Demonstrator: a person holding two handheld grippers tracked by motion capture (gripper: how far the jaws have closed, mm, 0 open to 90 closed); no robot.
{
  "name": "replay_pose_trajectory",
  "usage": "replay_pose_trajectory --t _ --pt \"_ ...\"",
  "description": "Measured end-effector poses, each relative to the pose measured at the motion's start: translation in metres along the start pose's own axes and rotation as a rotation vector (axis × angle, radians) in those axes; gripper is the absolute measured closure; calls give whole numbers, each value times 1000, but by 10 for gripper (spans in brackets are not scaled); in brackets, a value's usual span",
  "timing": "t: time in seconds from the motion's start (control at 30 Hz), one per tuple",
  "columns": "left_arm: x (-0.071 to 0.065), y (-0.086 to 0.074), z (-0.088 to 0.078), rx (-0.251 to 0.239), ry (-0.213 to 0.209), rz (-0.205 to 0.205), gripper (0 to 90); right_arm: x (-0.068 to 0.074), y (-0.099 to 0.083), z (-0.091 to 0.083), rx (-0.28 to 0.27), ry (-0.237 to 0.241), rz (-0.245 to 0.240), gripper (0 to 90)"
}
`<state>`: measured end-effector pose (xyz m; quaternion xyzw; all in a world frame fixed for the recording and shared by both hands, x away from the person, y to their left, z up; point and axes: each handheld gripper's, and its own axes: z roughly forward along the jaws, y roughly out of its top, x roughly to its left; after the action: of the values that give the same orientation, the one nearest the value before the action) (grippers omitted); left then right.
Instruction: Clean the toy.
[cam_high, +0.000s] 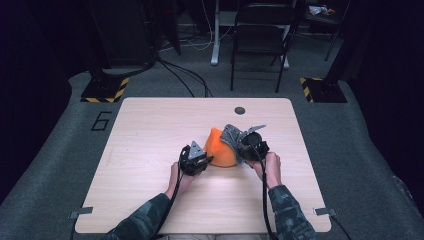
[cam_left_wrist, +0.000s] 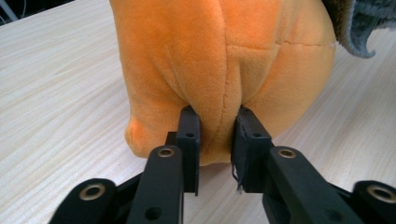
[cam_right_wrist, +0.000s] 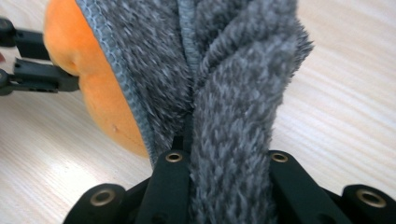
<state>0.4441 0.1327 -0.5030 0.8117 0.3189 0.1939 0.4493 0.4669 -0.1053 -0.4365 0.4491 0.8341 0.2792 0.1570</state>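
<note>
Writing: a single dark "6" (cam_high: 102, 120) marked on the grey floor mat left of the table, nothing legible elsewhere. Orange plush toy (cam_high: 220, 149) near the middle of the pale wooden table (cam_high: 150, 150), slightly toward the person's side, between both grippers; pointed top tilted up and away toward the far left in the high view, rounded bulk low and resting on the wood, long axis thus running from the near rounded base to the far tip. Grey fuzzy cloth (cam_high: 231, 136) draped against the toy's right flank, touching it, stitched hem visible in the right gripper view (cam_right_wrist: 140, 70). Left gripper (cam_left_wrist: 216, 135) at the toy's near left side, jaws pinching a fold of orange plush along a seam, pads pressed into the fabric on both sides. Right gripper (cam_right_wrist: 187, 140) clamped on the grey cloth, pile bunched between the jaws and spilling over them, hiding the pads. Left gripper's black jaws also seen at the far left edge of the right gripper view, against the orange plush. Small dark round hole (cam_high: 240, 110) in the tabletop near the far edge, well apart from the toy. Beyond the table: folding chair (cam_high: 260, 35), loose cables on the floor, yellow-and-black striped stand bases (cam_high: 106, 90) at both far corners.
</note>
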Motion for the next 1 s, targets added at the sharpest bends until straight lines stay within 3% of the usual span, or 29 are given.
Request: replay_pose_trajectory --t 0.17,0.3,0.43,0.57,0.73,1.0 --pt "-3 8 -6 -12 -21 -17 781 13 13 -19 -62 -28 -34 787" --pt "-10 12 -9 -22 -44 -14 783 38 23 -33 -103 -63 -139 787" --pt "-12 10 -11 -17 -44 -17 784 49 26 -31 -93 -87 -186 787" --pt "-7 7 -8 -3 -39 -26 784 47 22 -14 -62 -79 -178 787" --pt "0 4 -5 6 -40 -54 783 38 17 -9 -37 -103 -159 787" --pt "4 3 -4 18 -49 -52 783 19 5 -4 3 -97 -100 787"
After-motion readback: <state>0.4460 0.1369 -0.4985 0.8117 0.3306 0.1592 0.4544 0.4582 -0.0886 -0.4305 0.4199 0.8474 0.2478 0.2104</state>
